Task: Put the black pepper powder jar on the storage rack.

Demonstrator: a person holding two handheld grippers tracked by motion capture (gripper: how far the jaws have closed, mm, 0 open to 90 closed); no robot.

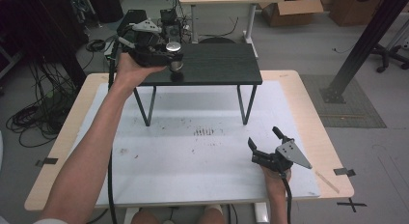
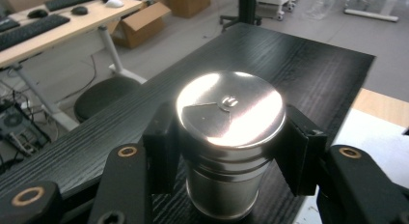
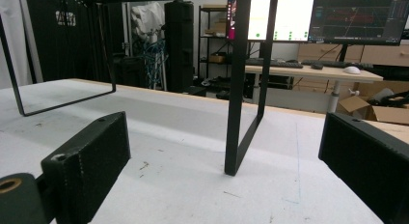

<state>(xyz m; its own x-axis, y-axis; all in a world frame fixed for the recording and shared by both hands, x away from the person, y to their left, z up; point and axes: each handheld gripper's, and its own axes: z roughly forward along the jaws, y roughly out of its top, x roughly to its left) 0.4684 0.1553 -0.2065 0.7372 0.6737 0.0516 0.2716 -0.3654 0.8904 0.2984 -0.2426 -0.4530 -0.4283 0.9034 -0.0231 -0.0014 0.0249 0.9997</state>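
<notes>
Left arm's stretched way out toward the upper left of the high view, its left gripper [image 1: 166, 57] clamped, fingers [image 2: 161, 147] pressed tight. Right gripper [image 1: 265, 139] sits low at the lower right, jaws spread wide, hand [image 1: 277, 178] gripping from behind.

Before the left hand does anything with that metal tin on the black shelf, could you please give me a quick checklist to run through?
1. Left gripper jaws on both sides of the metal tin: ok.
2. Firm grip: cannot tell.
3. Tin upright, lid on: ok.
4. Tin resting on the black shelf: ok, near its left front edge.
5. Right gripper away from the shelf, open, holding nothing: ok.
6. White table below free of obstacles: ok.
</notes>
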